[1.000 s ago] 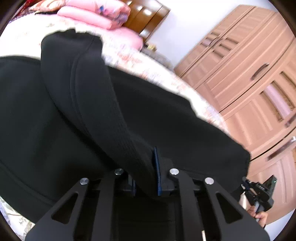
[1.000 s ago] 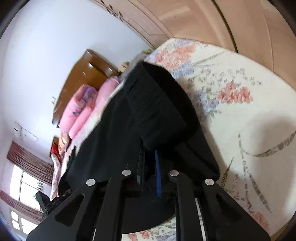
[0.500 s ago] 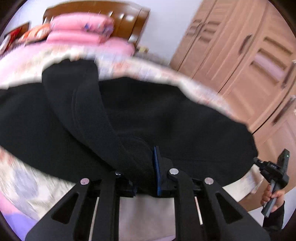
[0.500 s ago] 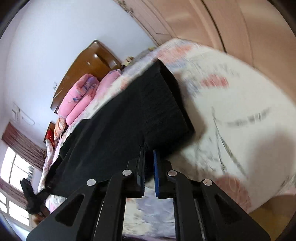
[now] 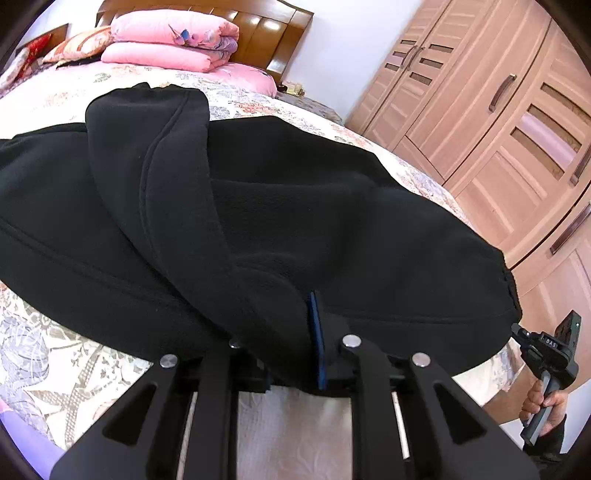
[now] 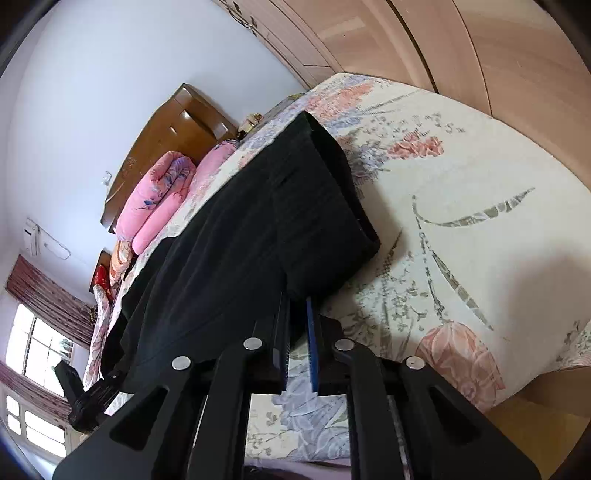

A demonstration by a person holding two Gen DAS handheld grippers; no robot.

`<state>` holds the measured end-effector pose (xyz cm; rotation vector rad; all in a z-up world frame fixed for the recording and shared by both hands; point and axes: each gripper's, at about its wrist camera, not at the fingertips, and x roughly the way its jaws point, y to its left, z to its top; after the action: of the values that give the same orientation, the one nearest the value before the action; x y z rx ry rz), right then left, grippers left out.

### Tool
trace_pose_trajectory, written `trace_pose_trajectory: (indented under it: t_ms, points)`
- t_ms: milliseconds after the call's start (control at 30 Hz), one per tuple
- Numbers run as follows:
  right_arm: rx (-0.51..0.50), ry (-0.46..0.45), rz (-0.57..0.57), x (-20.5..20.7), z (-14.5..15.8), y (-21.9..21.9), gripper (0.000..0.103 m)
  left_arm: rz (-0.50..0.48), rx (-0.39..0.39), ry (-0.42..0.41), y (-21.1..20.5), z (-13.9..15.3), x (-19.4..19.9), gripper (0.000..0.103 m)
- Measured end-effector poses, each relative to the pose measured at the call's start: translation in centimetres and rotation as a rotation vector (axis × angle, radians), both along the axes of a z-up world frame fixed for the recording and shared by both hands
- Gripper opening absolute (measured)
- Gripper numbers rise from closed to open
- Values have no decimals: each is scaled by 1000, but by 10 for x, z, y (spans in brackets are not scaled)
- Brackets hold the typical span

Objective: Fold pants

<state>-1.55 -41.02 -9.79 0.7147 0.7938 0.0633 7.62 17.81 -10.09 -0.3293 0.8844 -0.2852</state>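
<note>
Black pants point(image 5: 332, 221) lie spread across a floral bed sheet point(image 5: 55, 369), with one leg folded back over the rest towards the pillows. My left gripper point(image 5: 291, 332) is shut on a thick fold of the cloth at the near edge. In the right wrist view the pants point(image 6: 240, 240) stretch away to the left, ribbed end nearest. My right gripper point(image 6: 297, 314) has its jaws close together on the near corner of that end. A hand holds the right gripper point(image 5: 546, 354) at the pants' far right corner in the left wrist view.
Folded pink quilts point(image 5: 166, 40) sit by the wooden headboard point(image 5: 258, 29). Wooden wardrobe doors point(image 5: 498, 110) stand close along the bed's right side. A curtained window point(image 6: 37, 350) is on the left. Bare sheet point(image 6: 480, 184) lies right of the pants.
Both grippers have drawn back towards the bed's near edge with the pants. The cloth has come down and now lies flatter on the sheet.
</note>
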Motion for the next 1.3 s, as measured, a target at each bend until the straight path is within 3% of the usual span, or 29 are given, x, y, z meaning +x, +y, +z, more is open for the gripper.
trace_pose_trajectory:
  t_ms: [33,100,200,300,567,633,667,700,900,1067,1167,1233,1300]
  points:
    - [-14,-8,8,-1,4,3,17,-1,-15,2,1,0,0,22]
    - [-33,-10,35,-1,8,10,22,-8,-45,-4,2,2,-1,46]
    - [3,-20,96,-2,8,25,25,3,-46,-26,-1,7,-4,67]
    - [53,-11,174,1,1,46,25,10,-22,-28,-5,8,-4,68]
    - [30,-11,266,9,-5,84,25,19,2,-42,-10,8,-4,65]
    - [22,-19,259,8,-6,83,17,32,30,-47,-11,7,-5,49]
    - [16,-21,251,7,-6,82,9,35,39,-41,-10,5,-4,33]
    - [17,-32,250,5,-4,81,8,38,41,-37,-9,4,-3,25]
    - [-40,-89,244,-8,16,83,6,37,19,-49,-3,8,-4,20]
    - [-3,-15,250,-1,-9,74,7,44,23,-36,-5,1,-1,21]
    - [-9,6,274,-2,-7,74,15,41,39,-26,-6,2,-1,25]
    - [-76,20,285,-7,4,78,23,71,57,-17,-2,8,-4,38]
    - [-188,-24,291,-14,25,83,30,156,109,-67,7,25,-13,67]
